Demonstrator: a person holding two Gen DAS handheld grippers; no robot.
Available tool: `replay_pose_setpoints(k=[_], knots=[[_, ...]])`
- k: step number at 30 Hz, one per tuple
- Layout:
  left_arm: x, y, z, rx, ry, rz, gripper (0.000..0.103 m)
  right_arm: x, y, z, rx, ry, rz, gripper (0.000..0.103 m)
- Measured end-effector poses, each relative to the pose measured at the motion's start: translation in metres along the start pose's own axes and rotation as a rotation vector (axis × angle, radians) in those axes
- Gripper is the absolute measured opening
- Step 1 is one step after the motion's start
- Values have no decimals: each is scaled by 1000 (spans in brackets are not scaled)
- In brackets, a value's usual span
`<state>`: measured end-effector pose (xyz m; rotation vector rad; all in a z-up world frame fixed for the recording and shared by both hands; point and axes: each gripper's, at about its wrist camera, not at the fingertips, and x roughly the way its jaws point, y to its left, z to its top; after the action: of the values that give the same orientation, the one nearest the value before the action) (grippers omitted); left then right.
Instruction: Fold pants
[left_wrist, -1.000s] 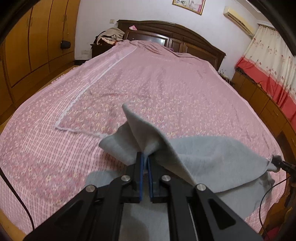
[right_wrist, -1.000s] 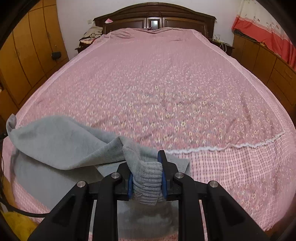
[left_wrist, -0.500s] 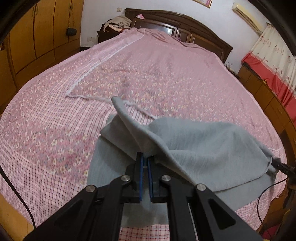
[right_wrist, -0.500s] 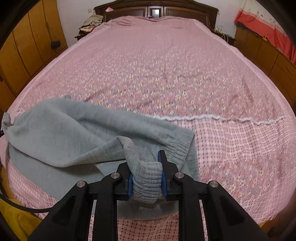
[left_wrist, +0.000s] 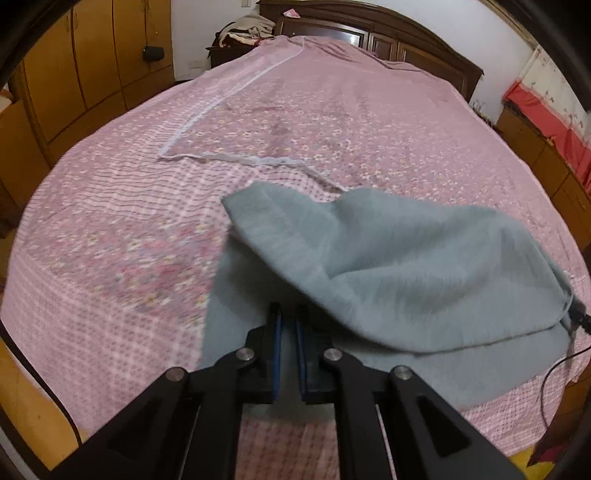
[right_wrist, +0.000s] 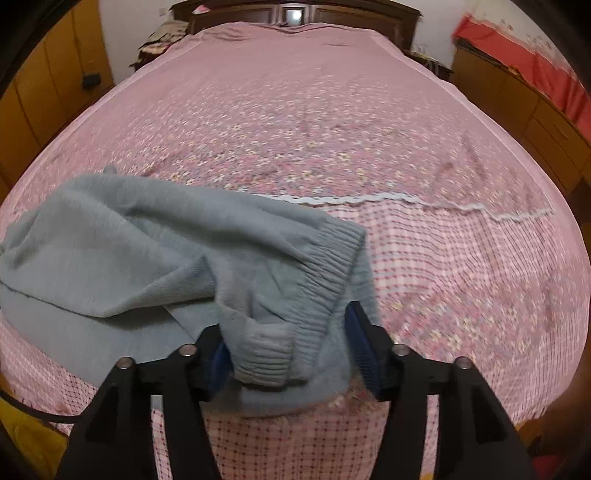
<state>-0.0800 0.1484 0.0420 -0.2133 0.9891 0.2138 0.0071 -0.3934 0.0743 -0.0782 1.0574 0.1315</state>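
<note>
Soft grey fleece pants (right_wrist: 155, 254), ribbed cuff at 5 o'clock, lie doubled near the foot edge of the pink floral bedspread (right_wrist: 332, 122), long axis running 9-to-3. Right gripper (right_wrist: 291, 350): jaws opening, cuff loose between them, apparently releasing the laid fold. Left gripper (left_wrist: 288, 332): shut, fabric draped over its tips, grip unclear.

Black claw (left_wrist: 288, 325) arms, blue pads, silver screws.

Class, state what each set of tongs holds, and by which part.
Left tongs: shut on an edge fold of the grey pants. Right tongs: opening, holding nothing; the ribbed cuff lies loose between them.
</note>
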Motion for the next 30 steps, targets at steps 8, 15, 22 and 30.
replay_pose_setpoints(k=[8, 15, 22, 30], knots=[[-26, -17, -14, 89, 46, -104, 21, -20, 4, -3, -7, 9, -30, 59], [-47, -45, -13, 145, 1, -139, 25, -43, 8, -15, -13, -19, -57, 59], [-38, -106, -22, 289, 3, -238, 25, -74, -5, -28, 97, -73, -8, 60], [-4, -170, -28, 458, 89, -332, 25, -67, -7, -36, 146, -27, -19, 60]])
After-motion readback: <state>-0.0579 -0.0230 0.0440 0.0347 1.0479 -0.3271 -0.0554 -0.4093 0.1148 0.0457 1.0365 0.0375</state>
